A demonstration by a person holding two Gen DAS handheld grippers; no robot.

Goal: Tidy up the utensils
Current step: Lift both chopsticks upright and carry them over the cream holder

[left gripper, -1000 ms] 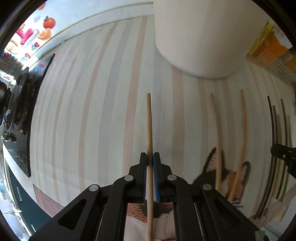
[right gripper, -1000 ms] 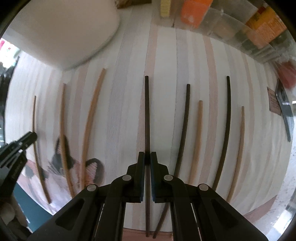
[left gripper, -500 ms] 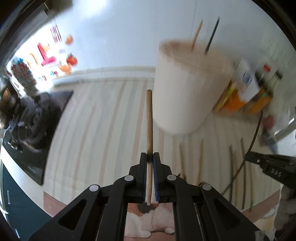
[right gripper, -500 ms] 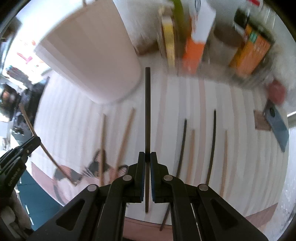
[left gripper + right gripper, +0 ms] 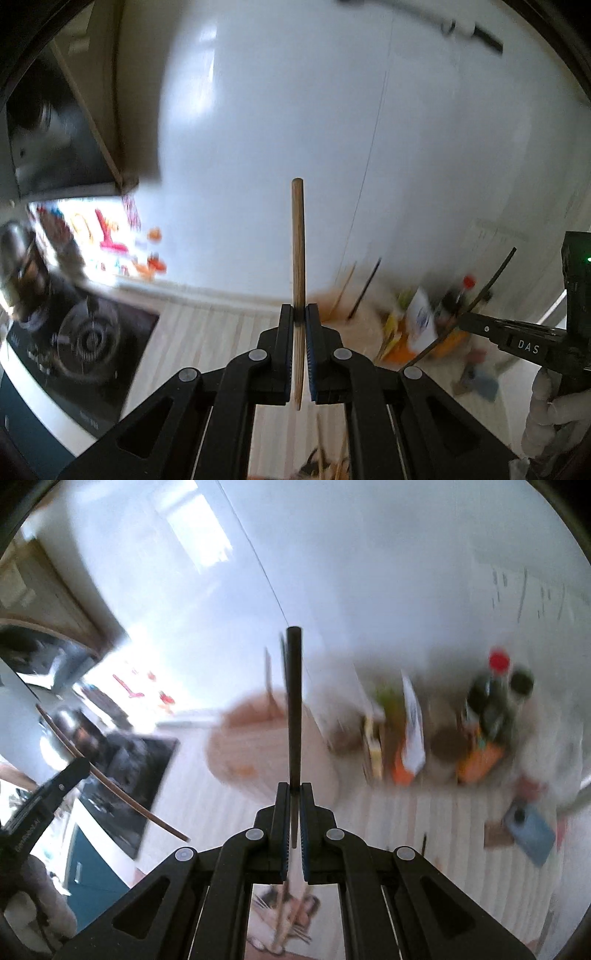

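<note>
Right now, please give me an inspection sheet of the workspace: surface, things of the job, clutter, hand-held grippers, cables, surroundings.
Surface: striped mat on the counter, blurred.
Job's things: light wooden chopstick and dark chopstick, each held up in the air; pale utensil holder with two chopsticks standing in it; more chopsticks lie on the mat below.
Clutter: bottles and packets beside the holder; a blue flat object on the mat.
Grippers: left hand-held gripper shut on the light wooden chopstick; right hand-held gripper shut on the dark chopstick.
Cables: nothing seen.
Surroundings: white wall, gas stove.
</note>
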